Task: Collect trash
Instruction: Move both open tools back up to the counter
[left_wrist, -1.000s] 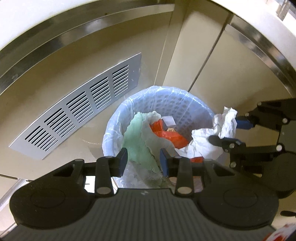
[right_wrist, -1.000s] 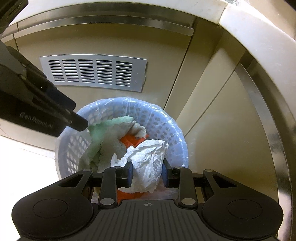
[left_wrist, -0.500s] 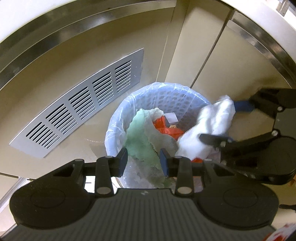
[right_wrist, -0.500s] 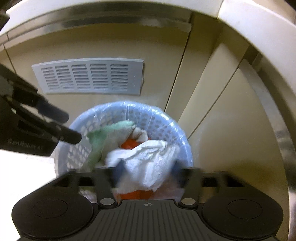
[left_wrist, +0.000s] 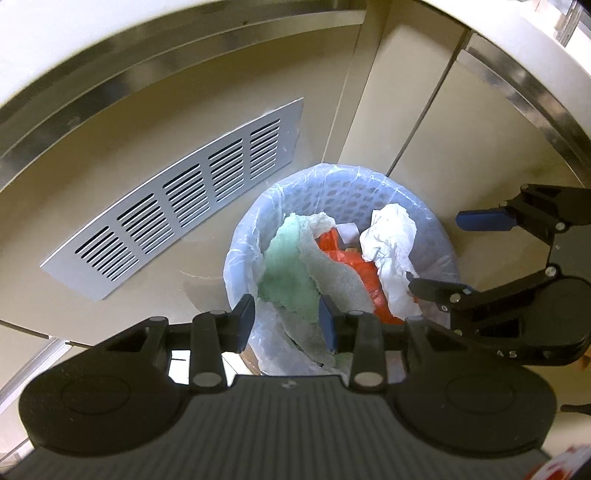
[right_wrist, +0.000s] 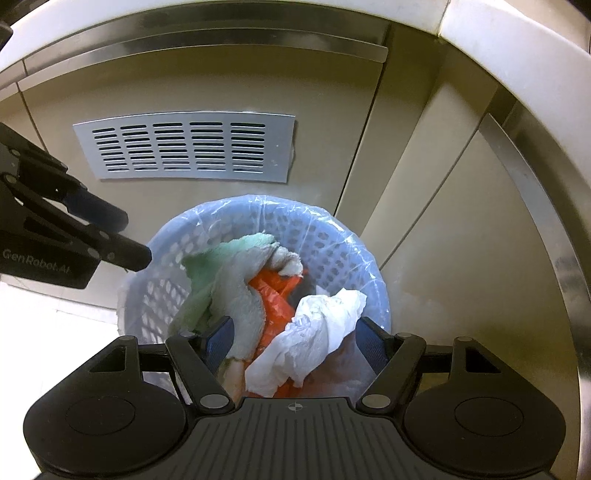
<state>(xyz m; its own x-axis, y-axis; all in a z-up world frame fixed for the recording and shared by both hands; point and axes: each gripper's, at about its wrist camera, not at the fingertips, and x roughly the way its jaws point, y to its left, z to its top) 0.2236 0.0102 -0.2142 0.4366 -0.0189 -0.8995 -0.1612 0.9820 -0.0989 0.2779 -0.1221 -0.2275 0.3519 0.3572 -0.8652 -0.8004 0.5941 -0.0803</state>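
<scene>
Both grippers hung over the trash basket (right_wrist: 325, 236). Right gripper (right_wrist: 295, 341) had just been opening and stood with its jaws wide; the crumpled white paper (right_wrist: 314, 339) lay loose between them, in the basket's near right part, touching neither pad. Left gripper (left_wrist: 287, 325) held its jaws at a narrow gap over the basket's near left rim, gripping nothing, above the green cloth (left_wrist: 291, 269). Orange plastic (right_wrist: 273, 291) lay between cloth and paper. Farther off, a slotted vent panel (right_wrist: 184, 149) sat in the beige wall.
</scene>
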